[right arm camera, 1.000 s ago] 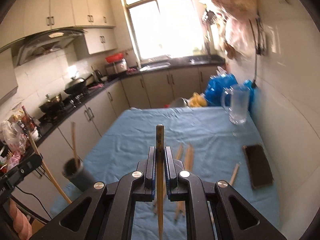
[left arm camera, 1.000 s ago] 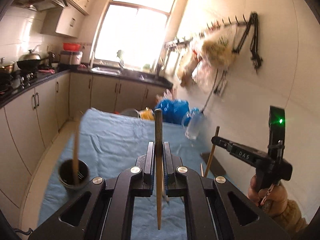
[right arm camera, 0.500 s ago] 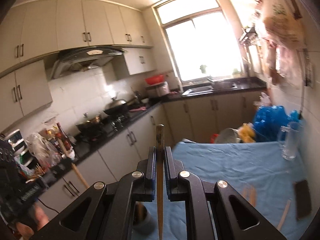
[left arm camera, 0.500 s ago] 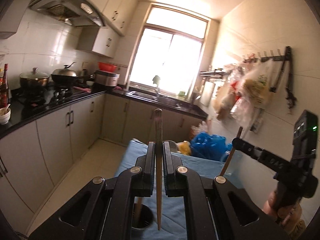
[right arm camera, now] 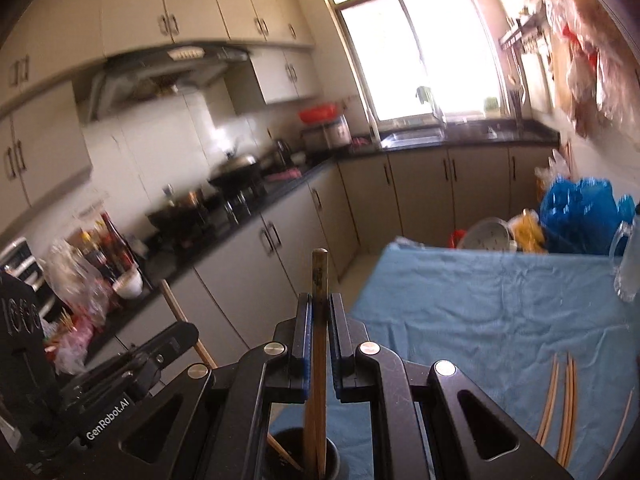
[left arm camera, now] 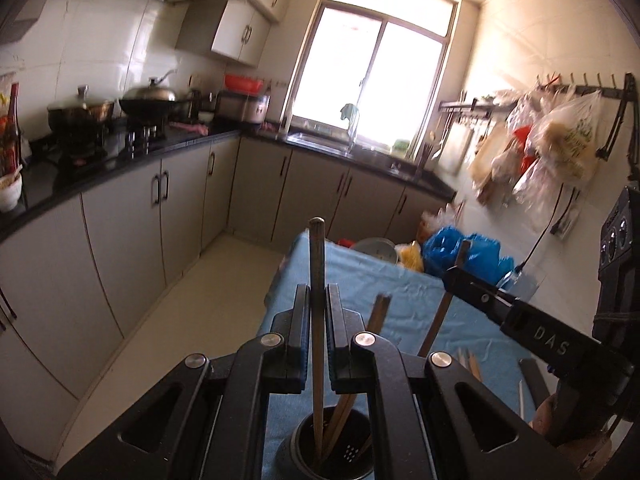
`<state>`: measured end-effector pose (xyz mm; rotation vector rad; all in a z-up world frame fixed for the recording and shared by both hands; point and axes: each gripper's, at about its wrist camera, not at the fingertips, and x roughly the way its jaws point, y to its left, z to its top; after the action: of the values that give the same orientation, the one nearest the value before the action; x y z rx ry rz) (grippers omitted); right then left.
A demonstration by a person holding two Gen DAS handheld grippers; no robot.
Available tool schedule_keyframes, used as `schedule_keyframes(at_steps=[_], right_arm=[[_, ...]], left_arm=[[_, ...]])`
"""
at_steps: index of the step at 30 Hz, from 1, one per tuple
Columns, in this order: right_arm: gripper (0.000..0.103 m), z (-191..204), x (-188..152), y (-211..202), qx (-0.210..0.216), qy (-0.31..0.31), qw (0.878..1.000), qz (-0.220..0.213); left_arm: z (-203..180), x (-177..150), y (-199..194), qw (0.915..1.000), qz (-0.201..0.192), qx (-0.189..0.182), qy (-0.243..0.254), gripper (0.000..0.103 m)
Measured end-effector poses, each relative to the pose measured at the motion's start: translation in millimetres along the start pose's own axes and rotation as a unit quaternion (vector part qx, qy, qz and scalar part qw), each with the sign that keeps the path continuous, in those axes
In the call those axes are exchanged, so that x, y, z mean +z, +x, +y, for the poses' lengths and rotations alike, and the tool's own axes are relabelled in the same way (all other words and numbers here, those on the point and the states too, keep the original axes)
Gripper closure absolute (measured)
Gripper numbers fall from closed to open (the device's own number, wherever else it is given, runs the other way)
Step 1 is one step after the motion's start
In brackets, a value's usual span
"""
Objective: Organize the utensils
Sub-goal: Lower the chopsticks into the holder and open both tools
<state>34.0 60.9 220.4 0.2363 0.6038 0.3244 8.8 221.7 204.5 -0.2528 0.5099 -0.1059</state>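
Blue cloth point(left arm camera: 404, 300) covers the table ahead of both my tongs. My left tongs point(left arm camera: 318, 312) pinch one chopstick point(left arm camera: 317, 280) upright, its tip inside the dark holder point(left arm camera: 332, 452) below; my right tongs point(right arm camera: 319, 320) clamp another chopstick point(right arm camera: 319, 280) over that holder.

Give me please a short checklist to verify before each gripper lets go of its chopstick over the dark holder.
1. Left gripper shut on its chopstick: ok, the jaws clamp it upright.
2. Right gripper shut on its chopstick: ok.
3. Left chopstick's lower end inside the holder: ok, it reaches into the opening.
4. Right chopstick's lower end inside the holder: ok in the right wrist view, where it passes the rim.
5. Room in the holder: ok, only one other chopstick leans there.
6. The two grippers clear of each other: cannot tell, they are close together.
7. Loose chopsticks on the blue cloth: not ok, several still lie there.
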Motion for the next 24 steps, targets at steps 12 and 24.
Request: schedule_keyframes(at_steps=[12,24], right_arm=[[0.071,-34,-25,29,0.012,0.036,0.998,0.055],[0.051,-86,-36,-32,-0.028,0.033,0.998,0.037]], left_arm=[[1,-14,-5,0.9998,0.013,-0.004,-0.012,0.07],[-40,-27,-59,0.9996,-0.012,-0.024,0.002,0.058]])
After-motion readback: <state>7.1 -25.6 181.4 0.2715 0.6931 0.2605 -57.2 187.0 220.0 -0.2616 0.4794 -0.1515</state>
